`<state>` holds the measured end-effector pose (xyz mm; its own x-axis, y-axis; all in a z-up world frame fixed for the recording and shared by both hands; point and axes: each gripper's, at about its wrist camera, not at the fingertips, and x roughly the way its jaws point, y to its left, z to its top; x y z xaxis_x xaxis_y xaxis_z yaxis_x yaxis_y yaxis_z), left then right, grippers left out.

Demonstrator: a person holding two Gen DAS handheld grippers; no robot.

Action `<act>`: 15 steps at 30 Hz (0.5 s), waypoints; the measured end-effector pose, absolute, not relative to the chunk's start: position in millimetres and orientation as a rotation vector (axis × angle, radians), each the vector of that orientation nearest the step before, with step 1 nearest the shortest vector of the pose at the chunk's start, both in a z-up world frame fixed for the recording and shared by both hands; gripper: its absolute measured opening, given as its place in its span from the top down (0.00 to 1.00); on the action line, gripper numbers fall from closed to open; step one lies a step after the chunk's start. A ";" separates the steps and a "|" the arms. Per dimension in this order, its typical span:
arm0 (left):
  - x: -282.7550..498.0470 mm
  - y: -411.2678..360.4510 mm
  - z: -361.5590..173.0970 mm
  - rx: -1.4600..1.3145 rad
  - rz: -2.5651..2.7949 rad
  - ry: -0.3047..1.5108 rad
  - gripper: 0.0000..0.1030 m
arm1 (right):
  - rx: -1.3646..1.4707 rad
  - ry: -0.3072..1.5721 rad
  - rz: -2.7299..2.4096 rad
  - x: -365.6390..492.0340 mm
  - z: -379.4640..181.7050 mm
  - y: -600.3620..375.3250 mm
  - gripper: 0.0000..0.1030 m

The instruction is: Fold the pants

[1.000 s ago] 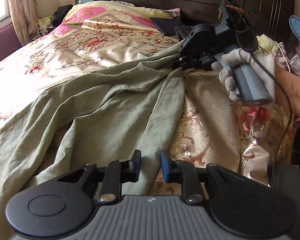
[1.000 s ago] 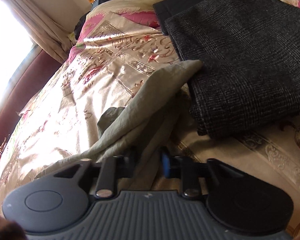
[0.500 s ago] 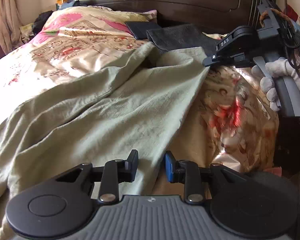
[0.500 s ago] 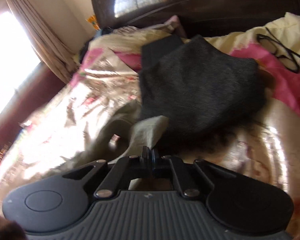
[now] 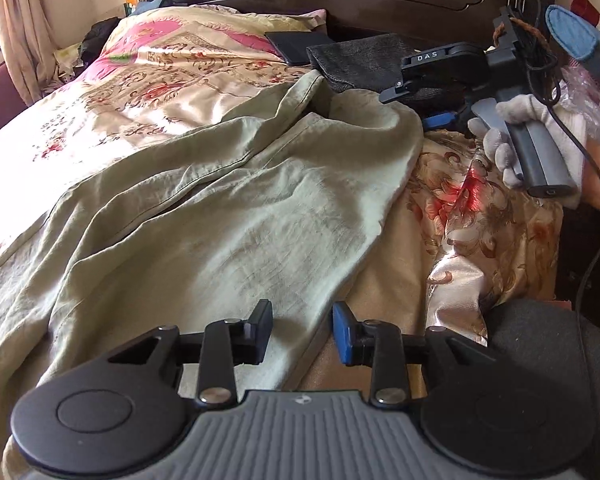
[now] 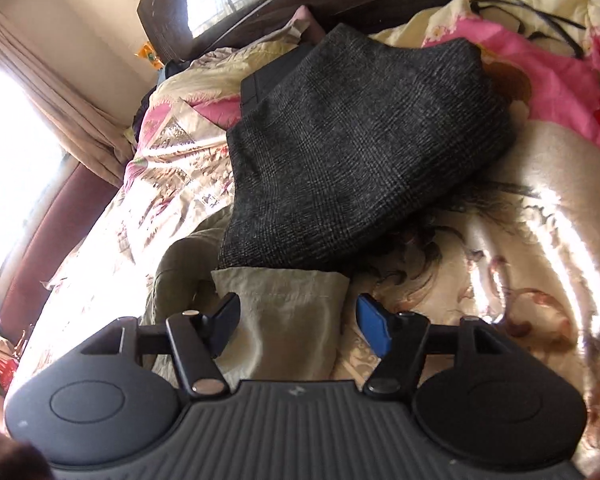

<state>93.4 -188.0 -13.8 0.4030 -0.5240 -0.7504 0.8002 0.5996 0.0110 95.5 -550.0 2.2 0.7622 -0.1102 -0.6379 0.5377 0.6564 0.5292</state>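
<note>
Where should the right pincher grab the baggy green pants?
Probably the hemmed cuff of the crumpled olive-green linen pants, coming from the near side. It lies flat, edge free, right between the open right gripper fingers.

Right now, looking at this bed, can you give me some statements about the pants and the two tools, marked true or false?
1. The green pants lie spread on the bed. True.
2. The right tool is clamped shut on the pants. False: its fingers stand apart over the hem.
3. A dark grey folded garment lies past the hem. True.
4. The left tool grips the floral bedspread. False: it is open, holding nothing.
</note>
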 end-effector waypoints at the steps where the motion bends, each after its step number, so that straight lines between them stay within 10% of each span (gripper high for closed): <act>1: 93.2 -189.6 -14.0 0.405 -0.868 0.780 0.55 | 0.815 0.608 -0.354 97.8 0.7 -553.8 0.36; 5: 94.9 -197.7 -14.9 0.407 -0.884 0.780 0.55 | 1.003 0.597 -0.240 99.4 -8.9 -570.6 0.46; 7: 96.6 -203.0 -14.9 0.408 -0.889 0.779 0.55 | 1.077 0.600 -0.216 100.6 -18.3 -574.9 0.92; 15: 100.6 -217.0 -12.9 0.424 -0.903 0.769 0.55 | 0.823 0.262 -0.141 54.9 53.4 -529.7 0.94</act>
